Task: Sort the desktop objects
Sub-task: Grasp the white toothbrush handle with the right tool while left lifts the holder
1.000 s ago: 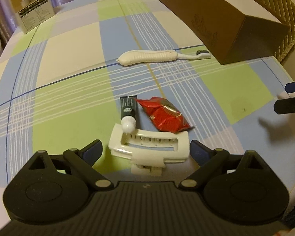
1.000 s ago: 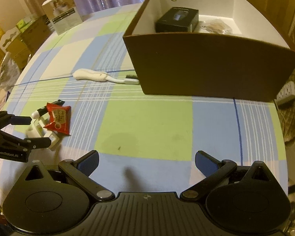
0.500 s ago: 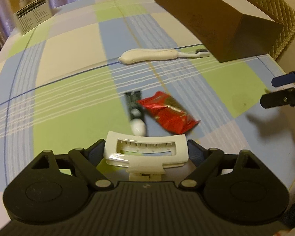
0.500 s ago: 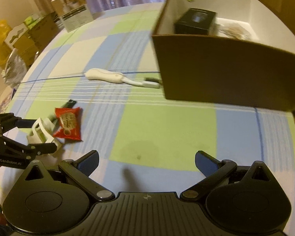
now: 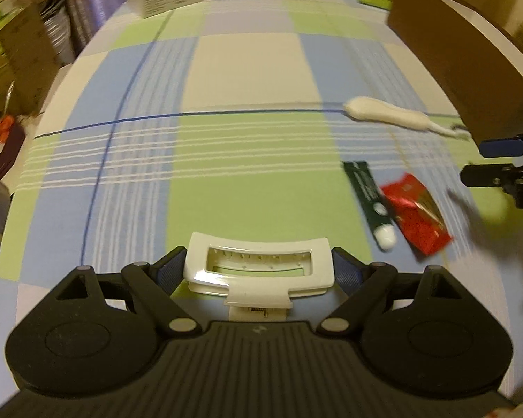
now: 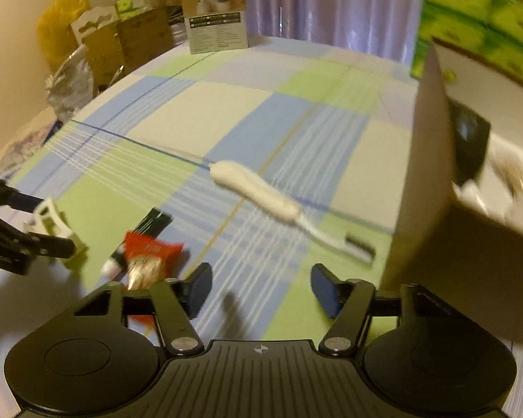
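Two claws show above a checked worktop [image 5: 247, 69]. The left claw [image 5: 259, 268] is clamped on a white hair clip [image 5: 258, 266], its blue-padded fingers pressing the clip's two ends; in the right wrist view the clip [image 6: 55, 226] appears lifted off the cloth at the far left. The right claw [image 6: 261, 289] is spread wide with nothing between its fingers, hanging over the green and blue squares near the worktop's edge.

Three loose things lie on the cloth. A dark green tube [image 5: 368, 196] with a white cap lies touching a crumpled red packet [image 5: 415, 214]; in the right wrist view the packet [image 6: 148, 256] sits just beside the right claw's left finger. A white-handled brush [image 6: 261, 196] lies farther out, its dark bristles [image 6: 359, 244] close to the corner of a brown box [image 6: 425, 181]. A black item [image 6: 469, 142] rests inside that box. A printed carton [image 6: 214, 12] stands upright at the far edge.
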{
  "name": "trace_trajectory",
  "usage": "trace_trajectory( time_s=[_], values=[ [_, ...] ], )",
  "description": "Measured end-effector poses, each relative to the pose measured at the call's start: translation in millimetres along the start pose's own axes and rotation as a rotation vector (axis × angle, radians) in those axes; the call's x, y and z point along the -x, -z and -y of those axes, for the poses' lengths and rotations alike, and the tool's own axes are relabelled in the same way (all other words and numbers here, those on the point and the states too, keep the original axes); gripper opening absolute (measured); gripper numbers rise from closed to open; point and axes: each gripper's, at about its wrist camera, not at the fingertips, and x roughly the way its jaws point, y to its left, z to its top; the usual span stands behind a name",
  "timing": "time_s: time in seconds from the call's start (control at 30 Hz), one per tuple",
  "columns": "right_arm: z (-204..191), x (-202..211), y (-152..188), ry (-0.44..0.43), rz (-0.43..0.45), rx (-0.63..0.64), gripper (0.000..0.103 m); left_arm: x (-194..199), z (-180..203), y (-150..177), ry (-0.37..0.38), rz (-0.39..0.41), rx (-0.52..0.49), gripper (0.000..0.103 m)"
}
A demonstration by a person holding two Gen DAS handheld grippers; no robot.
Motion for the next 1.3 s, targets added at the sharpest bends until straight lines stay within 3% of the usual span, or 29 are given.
trace_trajectory(
  time_s=[0.43,0.53,0.7,0.87,1.13,1.3],
  values=[
    [10,-60,-33,0.049,0.0,0.046,0.049,-17,-16,-29,-0.049,0.001,0.064,0.085],
    [13,-62,-35,0.025,-0.018,0.006,0.035,-18,-17,-29,-0.044,0.002,0.068,0.085],
    [5,-54,-37,0.058,-0.085,-0.069,0.026,-19,-20,-27,-0.033,-0.002,0.095,0.085],
    [-1,-41,-32,0.005,-0.139,-0.214,0.023,-19,-19,-27,-0.035,-0.003,0.093,0.085],
    [-13,-42,-25,0.0,-0.057,-0.053,0.023,-19,-18,-27,-0.032,-0.003,0.095,0.085],
    [-21,-50,-26,0.014,-0.055,0.046,0.023,-20,-16,-26,-0.034,-0.009,0.093,0.085]
  ],
)
